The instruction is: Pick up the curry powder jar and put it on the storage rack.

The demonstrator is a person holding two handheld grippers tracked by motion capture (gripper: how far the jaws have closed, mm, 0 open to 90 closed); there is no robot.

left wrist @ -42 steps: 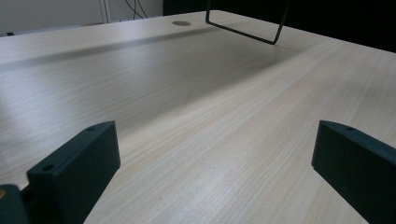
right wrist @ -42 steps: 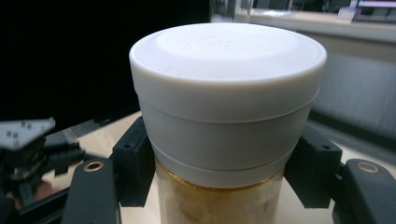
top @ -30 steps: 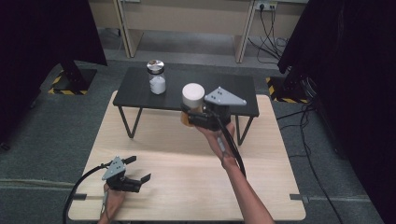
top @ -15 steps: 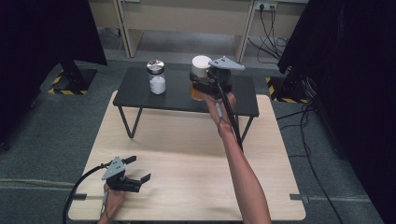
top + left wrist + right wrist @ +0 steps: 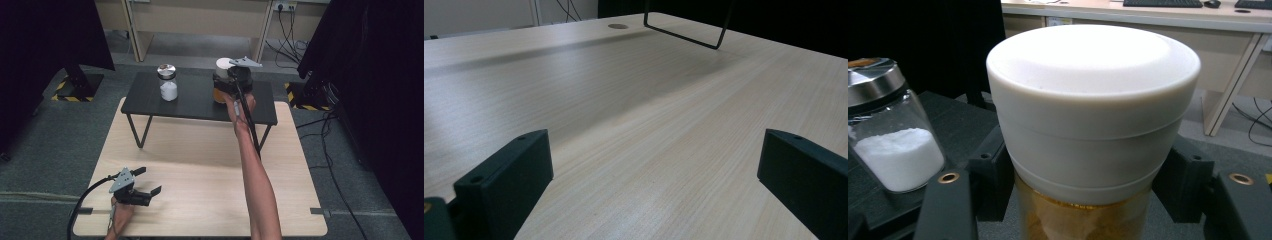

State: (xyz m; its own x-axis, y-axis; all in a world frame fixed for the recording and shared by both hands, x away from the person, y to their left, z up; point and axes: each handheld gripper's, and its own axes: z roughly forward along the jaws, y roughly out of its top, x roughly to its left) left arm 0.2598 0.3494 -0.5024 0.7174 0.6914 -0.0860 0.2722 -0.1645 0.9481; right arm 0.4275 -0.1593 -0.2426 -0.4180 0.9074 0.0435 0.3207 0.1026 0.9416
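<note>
Black shelf at 12 o'clock is bearing the white-lidded jar, its base cropped, right gripper clamping it; left gripper is gaping empty.

A jar with a tall white lid stands close in the middle, its lower glass body showing amber-brown contents. The right gripper has its two black jaws pressed against the jar's sides just below the lid, one at each side. To the left, slightly farther off, a glass jar with a metal lid holds white powder and stands on a dark shelf top. Far behind runs a pale desk with cables hanging at the right.
</note>
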